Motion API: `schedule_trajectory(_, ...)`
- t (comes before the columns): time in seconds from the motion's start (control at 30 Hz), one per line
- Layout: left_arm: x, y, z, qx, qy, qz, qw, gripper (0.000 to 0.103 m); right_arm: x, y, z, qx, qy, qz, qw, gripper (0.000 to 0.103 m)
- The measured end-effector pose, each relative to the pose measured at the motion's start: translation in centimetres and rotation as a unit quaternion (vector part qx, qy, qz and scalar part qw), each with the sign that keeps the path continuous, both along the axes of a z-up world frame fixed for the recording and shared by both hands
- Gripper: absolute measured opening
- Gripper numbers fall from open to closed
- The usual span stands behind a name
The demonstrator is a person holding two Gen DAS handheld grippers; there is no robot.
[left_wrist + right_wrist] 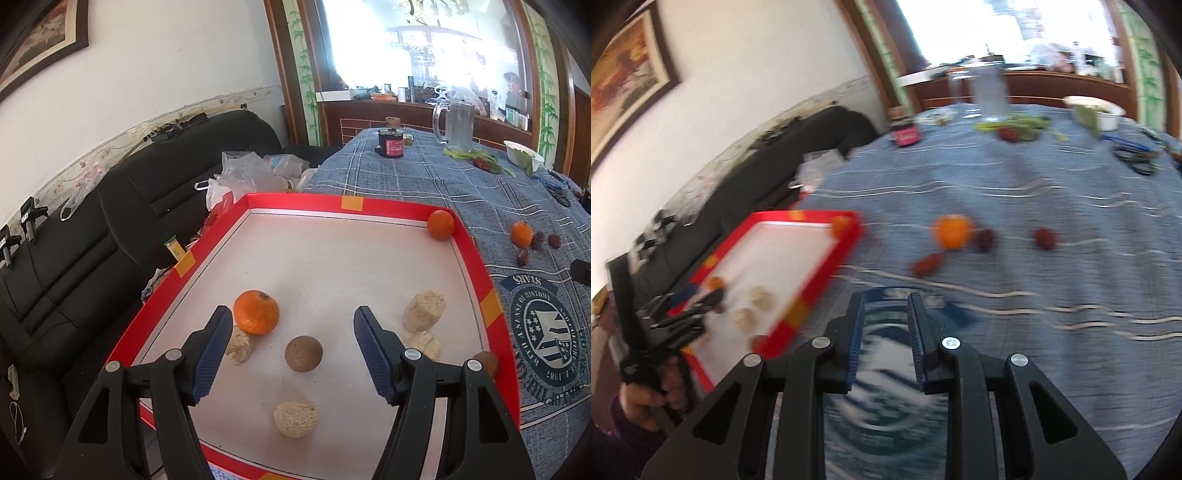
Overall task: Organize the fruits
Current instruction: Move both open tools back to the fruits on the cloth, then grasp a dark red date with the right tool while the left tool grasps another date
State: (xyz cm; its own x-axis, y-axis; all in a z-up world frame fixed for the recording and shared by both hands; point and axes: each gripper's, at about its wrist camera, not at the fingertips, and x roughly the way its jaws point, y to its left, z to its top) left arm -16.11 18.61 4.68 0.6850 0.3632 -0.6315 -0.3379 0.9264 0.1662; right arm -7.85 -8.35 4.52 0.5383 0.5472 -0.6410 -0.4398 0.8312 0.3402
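Observation:
A red-rimmed tray [476, 266] with a white floor holds an orange [256, 312], a second orange [440, 224] in its far right corner, a round brown fruit [303, 353] and several beige chunks [423, 310]. My left gripper [293, 314] hovers open over the tray, the brown fruit just below its gap. On the blue checked cloth lie another orange [951, 230] and three dark dates [1045, 238]. My right gripper [886, 299] hangs above the cloth's printed emblem, well short of that orange. Its jaws are narrowly apart with nothing between them. The right wrist view is motion-blurred.
A glass pitcher [456, 125], dark jar [391, 144], white bowl [522, 151] and greens stand at the table's far end. A black sofa [92, 240] with plastic bags [243, 173] runs along the left. A hand [646, 395] holds the left gripper.

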Motion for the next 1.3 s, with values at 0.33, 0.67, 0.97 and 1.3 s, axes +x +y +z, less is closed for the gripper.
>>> schedule_trajectory(0.33, -0.2, -2.0, 1.2, 0.011, -0.007, -0.016, 0.9998, 0.068, 5.5, -2.0, -0.8, -0.059, 0.022, -0.039, 0.997, 0.026)
schedule_trajectory(0.67, 0.3, -4.1, 2.9, 0.019, -0.016, -0.04, 0.9989, 0.068, 9.7, 0.8, -2.2, -0.104, 0.032, -0.042, 0.993, 0.026)
schedule_trajectory(0.97, 3.5, -8.7, 3.8, 0.033, -0.009, -0.094, 0.995, 0.068, 10.7, 0.4, -3.4, -0.056, 0.046, -0.014, 0.997, 0.026)
schedule_trajectory(1.3, 9.3, -14.1, 1.3, 0.023, 0.054, -0.16, 0.9854, 0.068, 10.6, -2.2, -0.9, 0.017, 0.033, -0.023, 0.999, 0.019)
